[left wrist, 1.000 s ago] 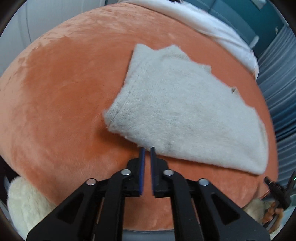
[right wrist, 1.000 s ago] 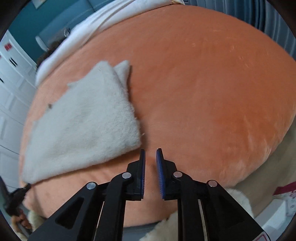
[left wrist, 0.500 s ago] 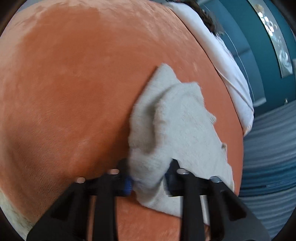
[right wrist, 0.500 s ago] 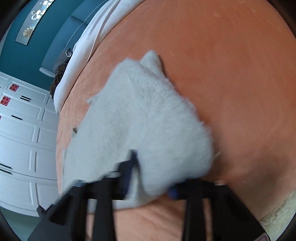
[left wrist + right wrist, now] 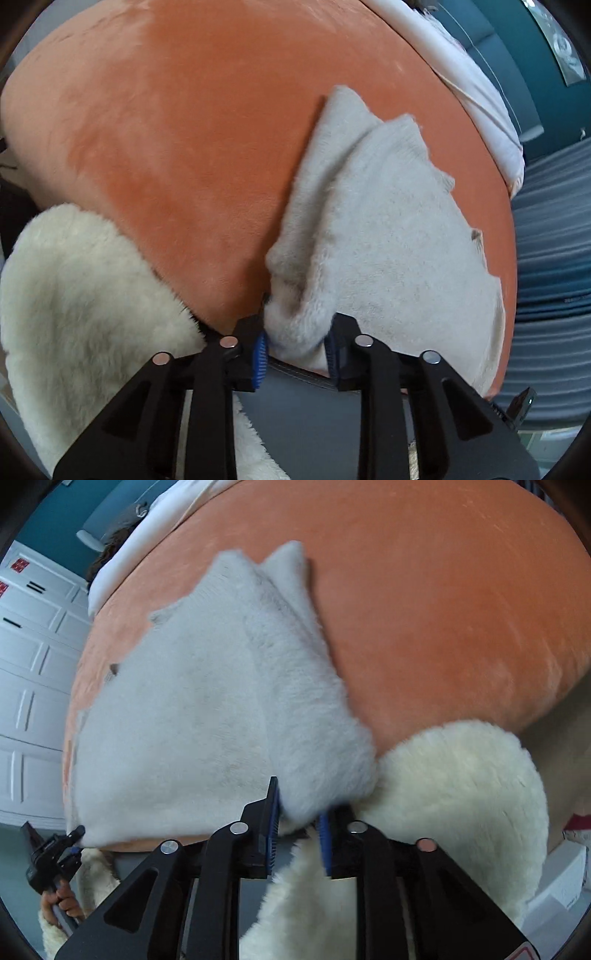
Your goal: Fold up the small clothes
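A small fuzzy pale-grey garment (image 5: 388, 229) lies on an orange plush cushion (image 5: 177, 147). My left gripper (image 5: 295, 354) is shut on the garment's near left corner, which bunches between the blue pads. My right gripper (image 5: 297, 830) is shut on the near right corner of the same garment (image 5: 207, 716), at the cushion's (image 5: 461, 609) near edge. The left gripper also shows at the lower left of the right wrist view (image 5: 55, 853), at the garment's other corner.
A cream fleece throw (image 5: 77, 302) hangs below the cushion's near edge and shows in the right wrist view (image 5: 454, 797) too. A white cloth (image 5: 476, 85) lies along the cushion's far side. White cabinet doors (image 5: 26, 686) stand at the left.
Both grippers went from shut and empty in front of the flat garment to gripping its near corners. The garment has been pulled toward the cushion's near edge.
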Demonstrator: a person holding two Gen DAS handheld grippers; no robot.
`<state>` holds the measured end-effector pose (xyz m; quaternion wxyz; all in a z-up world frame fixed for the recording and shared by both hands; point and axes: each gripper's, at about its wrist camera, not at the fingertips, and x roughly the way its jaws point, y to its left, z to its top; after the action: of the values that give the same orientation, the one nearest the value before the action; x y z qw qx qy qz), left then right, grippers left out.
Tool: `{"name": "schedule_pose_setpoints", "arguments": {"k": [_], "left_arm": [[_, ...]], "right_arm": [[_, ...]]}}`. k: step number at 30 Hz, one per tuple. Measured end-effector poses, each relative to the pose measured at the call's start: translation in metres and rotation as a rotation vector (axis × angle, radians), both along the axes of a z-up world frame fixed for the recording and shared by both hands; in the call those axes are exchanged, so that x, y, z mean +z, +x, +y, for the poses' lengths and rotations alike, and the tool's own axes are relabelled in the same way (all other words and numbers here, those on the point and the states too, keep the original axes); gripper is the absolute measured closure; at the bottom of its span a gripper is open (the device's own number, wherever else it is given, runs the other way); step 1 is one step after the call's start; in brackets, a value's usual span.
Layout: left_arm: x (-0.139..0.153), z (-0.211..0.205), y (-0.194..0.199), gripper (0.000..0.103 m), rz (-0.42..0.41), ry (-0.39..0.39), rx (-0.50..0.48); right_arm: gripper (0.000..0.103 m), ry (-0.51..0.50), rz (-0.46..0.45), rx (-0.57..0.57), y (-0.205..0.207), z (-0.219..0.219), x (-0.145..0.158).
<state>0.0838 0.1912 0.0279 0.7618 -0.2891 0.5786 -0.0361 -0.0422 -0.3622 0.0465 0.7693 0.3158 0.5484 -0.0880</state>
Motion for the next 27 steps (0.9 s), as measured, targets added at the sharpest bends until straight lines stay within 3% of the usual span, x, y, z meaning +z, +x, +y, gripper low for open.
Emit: {"name": "schedule_pose_setpoints", "arguments": {"k": [1,3,5,6,7,10,13,15,16,17,18,19,20,24,25,27], "left_arm": [[0.009,0.002,-0.001,0.075,-0.021,0.011,0.011],[0.044,0.007,0.0,0.065,-0.113,0.105,0.029],[0.08,0.006,0.011,0.037,-0.24,0.189,0.026],[0.09,0.004,0.022,0.033,-0.285,0.198,0.011],[0.096,-0.001,0.034,0.03,-0.309,0.193,-0.008],[0.091,-0.027,0.081,0.027,-0.32,0.166,-0.08],[0.056,-0.052,0.121,0.027,-0.245,0.167,-0.131],[0.026,-0.065,0.141,0.033,-0.171,0.142,-0.163],[0.017,-0.066,0.144,0.042,-0.137,0.144,-0.172],[0.006,-0.071,0.149,0.058,-0.1,0.142,-0.186],[0.002,-0.072,0.152,0.068,-0.092,0.139,-0.195],[0.003,-0.073,0.152,0.088,-0.099,0.13,-0.206],[0.008,-0.072,0.151,0.093,-0.112,0.122,-0.211],[0.039,-0.059,0.148,0.094,-0.199,0.14,-0.201],[0.037,-0.058,0.151,0.094,-0.191,0.159,-0.201],[0.012,-0.056,0.149,0.094,-0.134,0.221,-0.221]], "right_arm": [[0.081,0.007,-0.027,-0.019,-0.004,-0.004,0.008],[0.076,-0.028,-0.069,-0.05,-0.006,-0.014,0.03],[0.061,-0.162,-0.13,-0.045,0.002,-0.02,0.058],[0.047,-0.237,-0.172,-0.03,0.013,-0.021,0.072],[0.043,-0.271,-0.199,-0.014,0.027,-0.022,0.079],[0.043,-0.273,-0.225,0.027,0.075,-0.027,0.075],[0.044,-0.273,-0.186,0.048,0.123,-0.03,0.048],[0.044,-0.242,-0.124,0.03,0.147,-0.034,0.023],[0.05,-0.216,-0.094,0.019,0.154,-0.035,0.011],[0.056,-0.195,-0.081,0.008,0.153,-0.035,0.003],[0.074,-0.179,-0.082,-0.002,0.155,-0.036,-0.001],[0.096,-0.161,-0.1,0.0,0.155,-0.034,0.002],[0.095,-0.142,-0.128,-0.003,0.15,-0.034,0.011],[0.096,-0.163,-0.308,-0.056,0.129,-0.046,0.058],[0.096,-0.173,-0.296,-0.069,0.128,-0.051,0.052],[0.096,-0.21,-0.137,-0.041,0.14,-0.055,0.012]]}}
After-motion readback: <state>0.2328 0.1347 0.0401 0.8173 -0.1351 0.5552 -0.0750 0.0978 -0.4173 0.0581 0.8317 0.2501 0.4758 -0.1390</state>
